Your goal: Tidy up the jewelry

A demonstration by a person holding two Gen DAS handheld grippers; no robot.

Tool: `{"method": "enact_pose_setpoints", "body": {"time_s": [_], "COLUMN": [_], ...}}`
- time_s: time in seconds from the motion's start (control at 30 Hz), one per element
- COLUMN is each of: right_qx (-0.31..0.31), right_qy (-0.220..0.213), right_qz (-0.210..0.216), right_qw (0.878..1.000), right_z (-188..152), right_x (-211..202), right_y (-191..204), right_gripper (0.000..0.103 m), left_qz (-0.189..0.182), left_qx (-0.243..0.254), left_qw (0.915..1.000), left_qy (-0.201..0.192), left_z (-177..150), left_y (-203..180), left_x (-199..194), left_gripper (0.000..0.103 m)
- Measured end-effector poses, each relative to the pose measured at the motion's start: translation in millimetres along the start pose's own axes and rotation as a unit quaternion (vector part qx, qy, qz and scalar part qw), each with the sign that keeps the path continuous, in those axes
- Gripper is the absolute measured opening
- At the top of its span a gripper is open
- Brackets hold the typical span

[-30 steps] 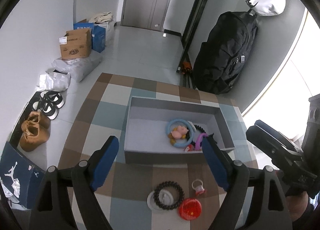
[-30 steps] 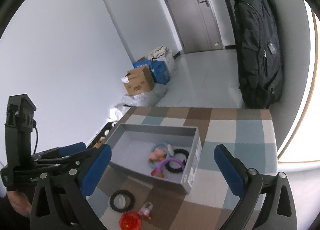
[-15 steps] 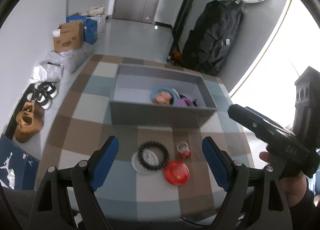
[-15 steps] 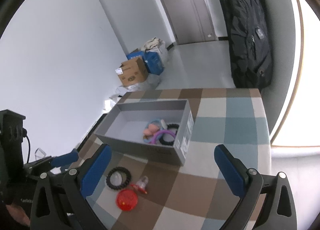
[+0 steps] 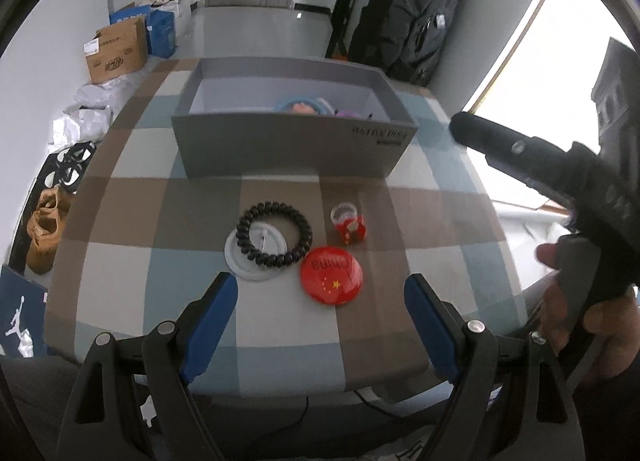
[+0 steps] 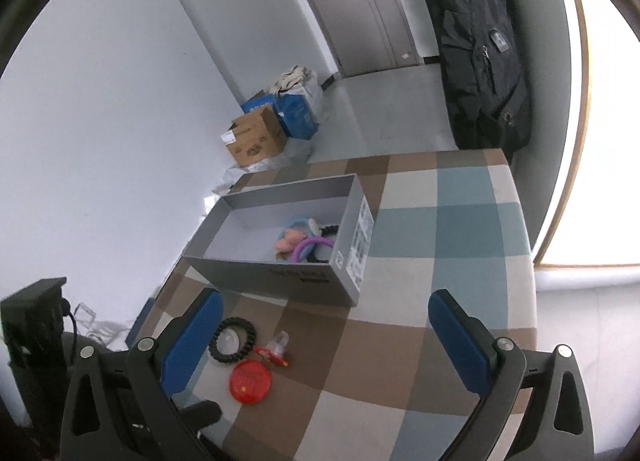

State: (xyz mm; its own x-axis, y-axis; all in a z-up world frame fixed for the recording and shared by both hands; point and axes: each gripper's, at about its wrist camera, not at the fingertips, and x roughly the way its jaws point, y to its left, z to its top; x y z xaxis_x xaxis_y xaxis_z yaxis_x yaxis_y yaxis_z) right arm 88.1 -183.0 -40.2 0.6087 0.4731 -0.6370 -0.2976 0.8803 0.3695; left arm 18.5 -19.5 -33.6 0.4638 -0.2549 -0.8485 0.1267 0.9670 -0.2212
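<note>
On the checked tablecloth [image 5: 132, 273] lie a black bead bracelet [image 5: 274, 239] resting on a white disc [image 5: 256, 251], a red round badge [image 5: 332, 275] and a small red-and-clear ring [image 5: 349, 223]. Behind them stands a grey box [image 5: 294, 149] holding a blue ring, a pink piece and a purple band [image 6: 310, 247]. My left gripper [image 5: 320, 311] hangs open above the table's near edge, just short of the badge, nothing between its blue pads. My right gripper [image 6: 324, 325] is open too, over the table right of the bracelet [image 6: 233, 339] and badge [image 6: 250, 377].
The box [image 6: 280, 277] fills the far half of the table. On the floor to the left lie cardboard boxes [image 5: 116, 55], white bags, sandals and brown shoes [image 5: 44, 231]. A black backpack [image 5: 412, 17] hangs right of a grey door. A hand holds the right gripper's handle [image 5: 576, 301].
The left gripper has drawn back toward the table's near edge and tipped downward, so the loose pieces now lie ahead of its pads. The right gripper has shifted slightly. Both jaws stayed as wide.
</note>
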Motion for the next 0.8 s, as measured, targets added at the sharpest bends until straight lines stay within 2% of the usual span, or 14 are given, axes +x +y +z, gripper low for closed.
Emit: {"method": "enact_pose_setpoints", "body": {"time_s": [0.37, 0.63, 0.7, 0.77, 0.8], "right_qx": [0.016, 0.027, 0.027, 0.028, 0.029], "right_qy": [-0.003, -0.004, -0.004, -0.005, -0.005], "right_qz": [0.001, 0.002, 0.001, 0.002, 0.002], "right_qw": [1.000, 1.000, 1.000, 1.000, 1.000], "right_z": [1.6, 1.9, 2.2, 2.5, 2.4], "right_x": [-4.6, -7.8, -8.2, -8.8, -8.9], "right_y": [-7.7, -13.9, -14.0, -14.6, -15.0], "right_gripper": [0.103, 0.103, 0.103, 0.103, 0.103], "left_qz": [-0.003, 0.026, 0.042, 0.055, 0.059], "left_qx": [0.007, 0.012, 0.023, 0.038, 0.043], "left_qw": [0.9995, 0.9992, 0.9985, 0.9974, 0.9970], "left_qy": [0.032, 0.029, 0.029, 0.026, 0.026], "left_z": [-1.5, -0.2, -0.2, -0.8, -1.2], "left_y": [-6.9, -10.4, -14.4, -17.1, -18.3], "left_x": [22.5, 28.0, 29.8, 30.6, 30.9], "left_gripper": [0.080, 0.077, 0.073, 0.061, 0.060]}}
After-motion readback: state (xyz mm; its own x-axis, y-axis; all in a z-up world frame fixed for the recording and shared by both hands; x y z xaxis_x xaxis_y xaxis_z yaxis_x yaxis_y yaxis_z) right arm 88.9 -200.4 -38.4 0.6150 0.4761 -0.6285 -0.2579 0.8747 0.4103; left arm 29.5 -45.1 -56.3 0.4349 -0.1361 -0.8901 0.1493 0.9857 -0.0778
